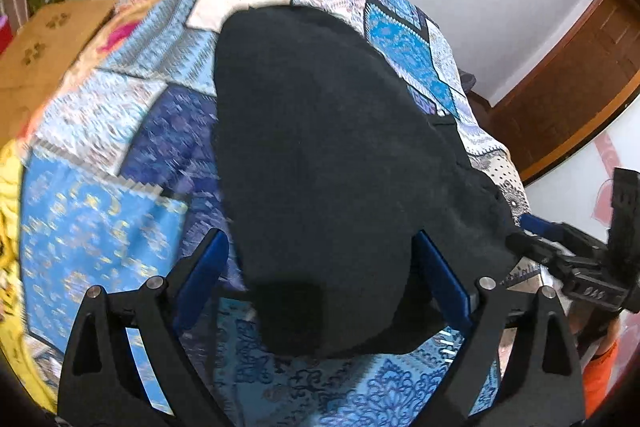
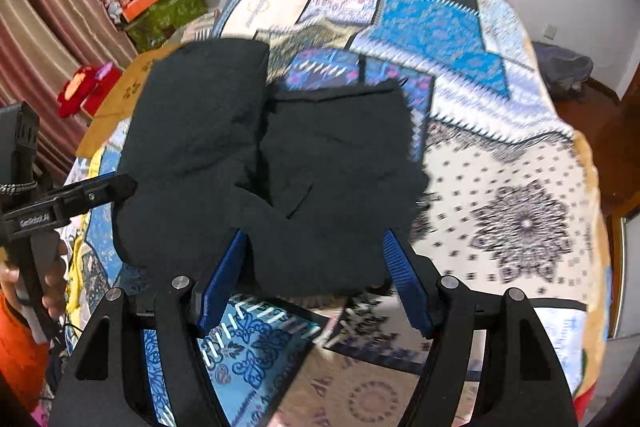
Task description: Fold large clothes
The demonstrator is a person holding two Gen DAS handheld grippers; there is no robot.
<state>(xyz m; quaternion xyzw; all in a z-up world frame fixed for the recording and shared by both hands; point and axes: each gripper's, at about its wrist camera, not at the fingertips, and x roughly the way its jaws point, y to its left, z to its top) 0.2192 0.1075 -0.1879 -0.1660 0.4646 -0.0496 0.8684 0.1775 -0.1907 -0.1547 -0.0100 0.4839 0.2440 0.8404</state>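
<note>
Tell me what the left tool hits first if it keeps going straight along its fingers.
Most likely the black garment: the left tool points down at its near end, open fingers either side. Under it lies the patchwork bedspread. How much gap remains is unclear.

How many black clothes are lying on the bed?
1. The black garment lies in the middle of the patchwork bedspread, bunched into two lobes that join near the right gripper. More could be folded underneath, out of sight.
</note>
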